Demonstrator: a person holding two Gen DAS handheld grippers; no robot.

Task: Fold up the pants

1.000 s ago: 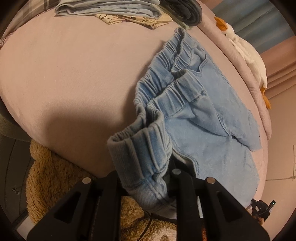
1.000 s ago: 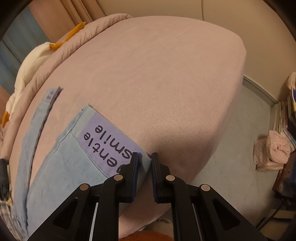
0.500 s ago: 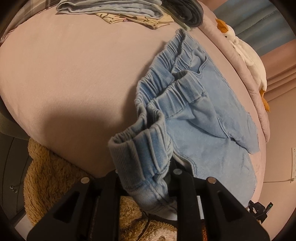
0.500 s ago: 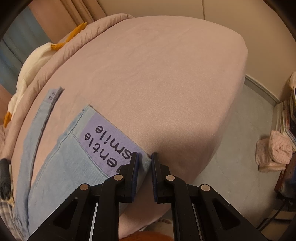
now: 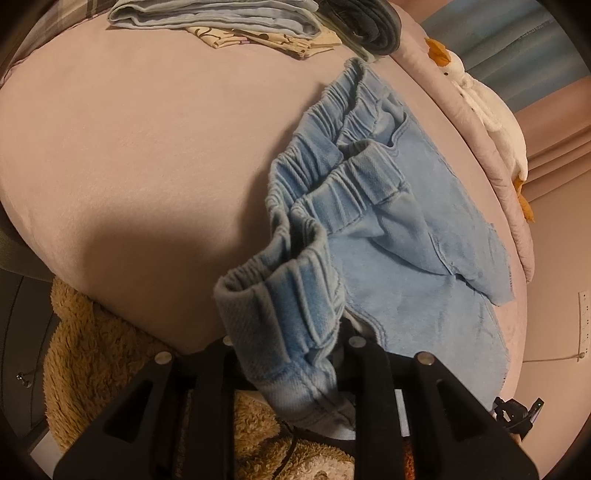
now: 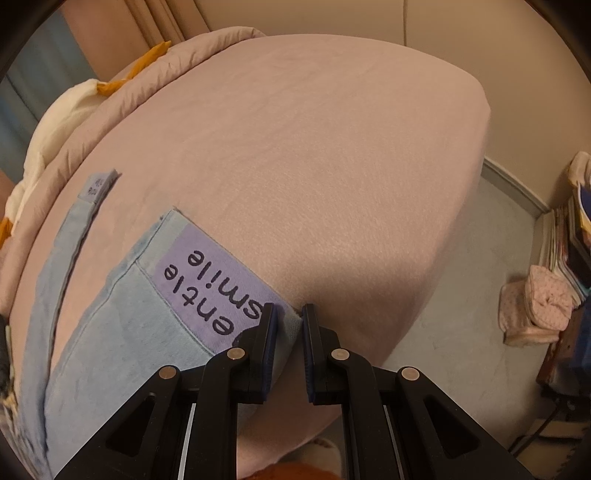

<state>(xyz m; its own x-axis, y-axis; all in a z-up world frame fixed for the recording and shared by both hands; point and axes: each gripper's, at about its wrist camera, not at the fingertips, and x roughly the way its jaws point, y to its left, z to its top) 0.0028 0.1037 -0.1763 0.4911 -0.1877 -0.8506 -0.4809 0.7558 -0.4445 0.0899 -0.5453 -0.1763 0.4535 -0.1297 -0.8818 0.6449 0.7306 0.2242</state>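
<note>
Light blue pants (image 5: 399,236) lie on the pink bed (image 5: 147,155), elastic waistband bunched toward me. My left gripper (image 5: 291,343) is shut on the near end of the waistband, which is lifted off the bed and hides the fingertips. In the right wrist view, the pant leg (image 6: 122,325) ends in a purple cuff (image 6: 214,284) with dark lettering. My right gripper (image 6: 290,325) is shut on the cuff corner at the bed's near edge. The other leg's cuff (image 6: 98,184) lies flat further left.
Folded clothes (image 5: 221,18) are stacked at the far side of the bed. A white stuffed goose (image 5: 484,107) lies along the bed's far rim. A brown fluffy rug (image 5: 96,354) is below the bed edge. Books and a pink cloth (image 6: 535,306) sit on the floor.
Nothing has visibly changed apart from a slight shift of both views; both grippers keep their hold on the pants.
</note>
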